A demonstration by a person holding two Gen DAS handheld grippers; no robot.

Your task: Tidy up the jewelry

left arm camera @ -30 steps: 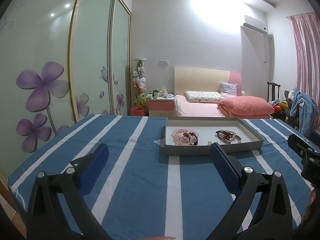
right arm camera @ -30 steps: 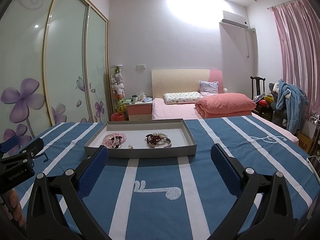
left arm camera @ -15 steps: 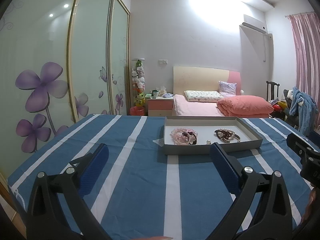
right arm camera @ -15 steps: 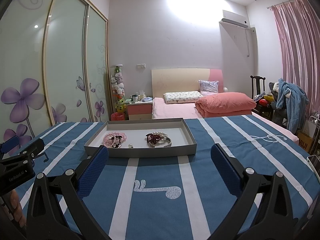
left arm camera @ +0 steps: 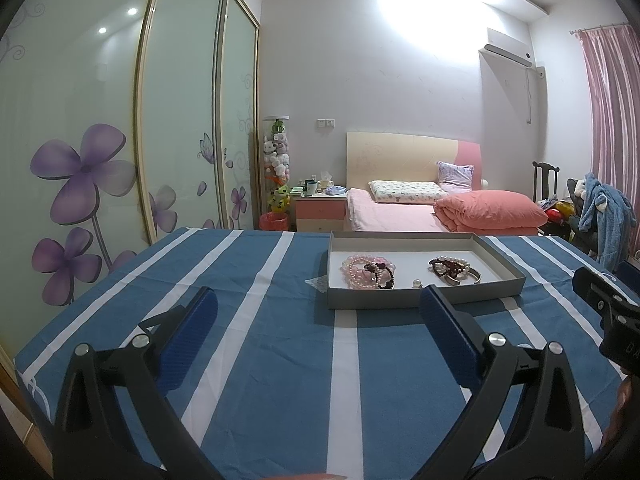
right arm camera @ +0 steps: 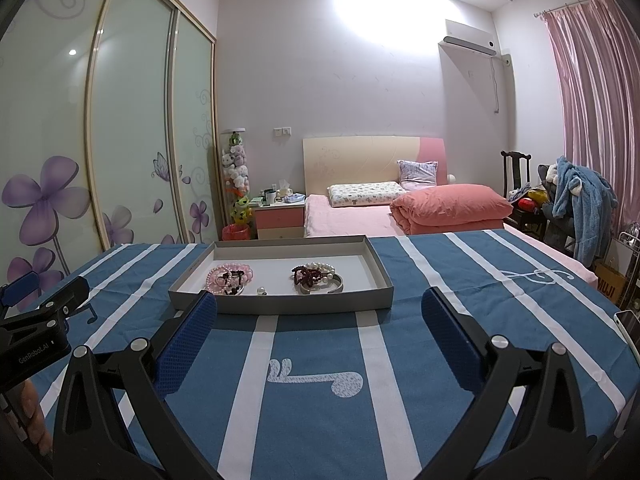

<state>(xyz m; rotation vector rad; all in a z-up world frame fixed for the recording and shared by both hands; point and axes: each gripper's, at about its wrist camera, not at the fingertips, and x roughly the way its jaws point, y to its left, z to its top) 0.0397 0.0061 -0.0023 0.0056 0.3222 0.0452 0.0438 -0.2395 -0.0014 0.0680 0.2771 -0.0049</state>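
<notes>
A shallow grey tray (left arm camera: 416,299) (right arm camera: 280,305) sits on a table with a blue and white striped cloth. In it lie a heap of pink bead bracelets (left arm camera: 367,272) (right arm camera: 230,276), a dark red and pearl heap with a silver bangle (left arm camera: 454,269) (right arm camera: 318,277), and a small pearl piece (left arm camera: 417,282) (right arm camera: 261,291). My left gripper (left arm camera: 318,312) is open and empty, short of the tray. My right gripper (right arm camera: 319,310) is open and empty, just before the tray's near wall.
A small clear plastic scrap (left arm camera: 316,282) lies left of the tray. The other gripper shows at each view's edge (left arm camera: 608,312) (right arm camera: 36,328). Behind the table are a pink bed (left arm camera: 440,212), a nightstand (left arm camera: 320,210) and wardrobe doors (left arm camera: 120,140).
Both views have drifted slightly; the tray sits a little lower and nearer in the frames. Both grippers stay open and empty.
</notes>
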